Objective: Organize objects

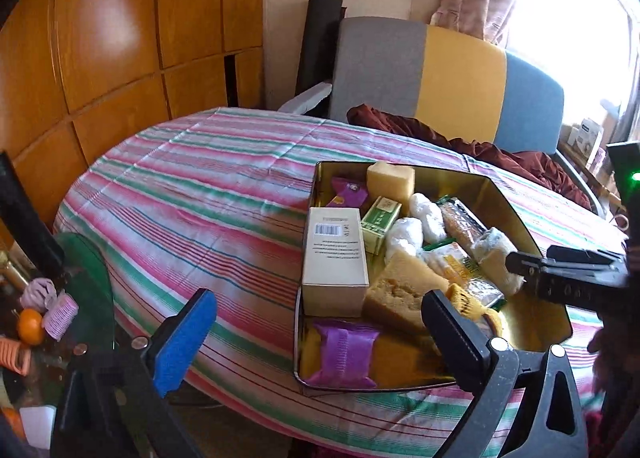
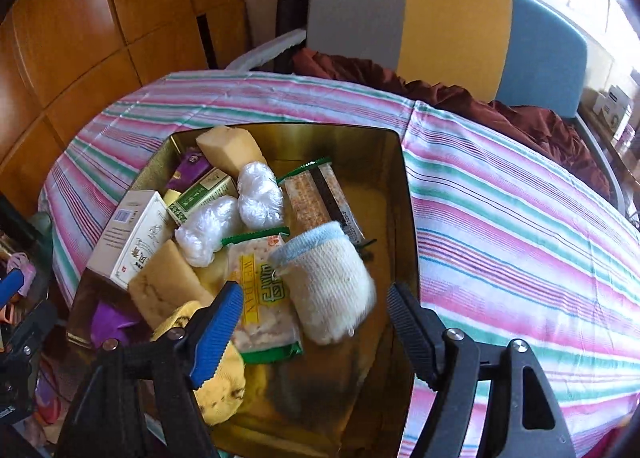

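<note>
A gold tin [image 2: 404, 194] sits on the striped tabletop [image 1: 192, 186], crowded with small goods. In the right wrist view a cream knitted roll with a pale blue cuff [image 2: 328, 286] lies in the tin, tilted, between the spread fingers of the right hand-held gripper [image 2: 316, 322]; the pads do not press it, so that gripper is released. The roll looks slightly blurred. Under it lies a clear cracker packet [image 2: 260, 298] with yellow and green print reading "WE DAN"; the larger characters beside that are not legible. A white carton [image 1: 334, 254] carries a barcode and fine lines of print too small to read. A green box [image 1: 380, 224] and purple wrappers [image 1: 344, 354] bear markings that cannot be made out. Two clear-wrapped white bundles [image 2: 240, 214], tan sponge-like blocks [image 1: 404, 290] and a long packet of brown bars [image 2: 320, 194] fill the rest.

The left hand-held gripper [image 1: 316, 322] stands wide open at the tin's near edge, nothing between its fingers. A yellow item [image 2: 220, 382] is half hidden behind the right gripper's blue pad.
</note>
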The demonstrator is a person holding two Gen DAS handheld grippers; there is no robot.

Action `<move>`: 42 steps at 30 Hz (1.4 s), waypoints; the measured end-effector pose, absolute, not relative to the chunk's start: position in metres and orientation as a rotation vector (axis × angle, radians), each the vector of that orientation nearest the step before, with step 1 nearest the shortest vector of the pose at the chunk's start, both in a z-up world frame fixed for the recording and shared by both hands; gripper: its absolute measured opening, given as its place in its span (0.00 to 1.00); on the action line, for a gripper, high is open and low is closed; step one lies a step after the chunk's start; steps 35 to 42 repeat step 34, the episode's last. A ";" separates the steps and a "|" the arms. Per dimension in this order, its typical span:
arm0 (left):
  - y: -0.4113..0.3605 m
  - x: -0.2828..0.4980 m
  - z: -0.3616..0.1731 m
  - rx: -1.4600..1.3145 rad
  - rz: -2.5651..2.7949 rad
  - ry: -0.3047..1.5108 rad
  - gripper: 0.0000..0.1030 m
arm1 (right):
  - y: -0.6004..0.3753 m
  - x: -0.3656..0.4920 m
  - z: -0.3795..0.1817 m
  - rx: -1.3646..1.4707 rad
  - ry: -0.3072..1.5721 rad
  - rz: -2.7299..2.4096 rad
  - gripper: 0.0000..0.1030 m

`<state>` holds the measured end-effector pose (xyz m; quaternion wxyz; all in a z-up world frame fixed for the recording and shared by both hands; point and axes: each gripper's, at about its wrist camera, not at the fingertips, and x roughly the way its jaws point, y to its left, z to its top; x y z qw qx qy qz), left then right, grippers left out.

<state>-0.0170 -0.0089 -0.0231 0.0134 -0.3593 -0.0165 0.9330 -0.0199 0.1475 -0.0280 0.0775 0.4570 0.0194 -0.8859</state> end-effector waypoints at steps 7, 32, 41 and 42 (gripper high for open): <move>0.006 -0.002 -0.013 -1.050 2.912 -0.081 1.00 | 0.156 0.024 -0.017 1.261 0.005 -2.792 0.74; 0.013 0.014 -0.013 -1.047 2.930 -0.089 1.00 | 0.151 0.044 -0.014 1.207 0.001 -2.853 0.74; 0.012 0.012 -0.014 -1.054 2.920 -0.098 1.00 | 0.150 0.044 -0.015 1.211 0.005 -2.846 0.74; 0.012 0.012 -0.014 -1.054 2.920 -0.098 1.00 | 0.150 0.044 -0.015 1.211 0.005 -2.846 0.74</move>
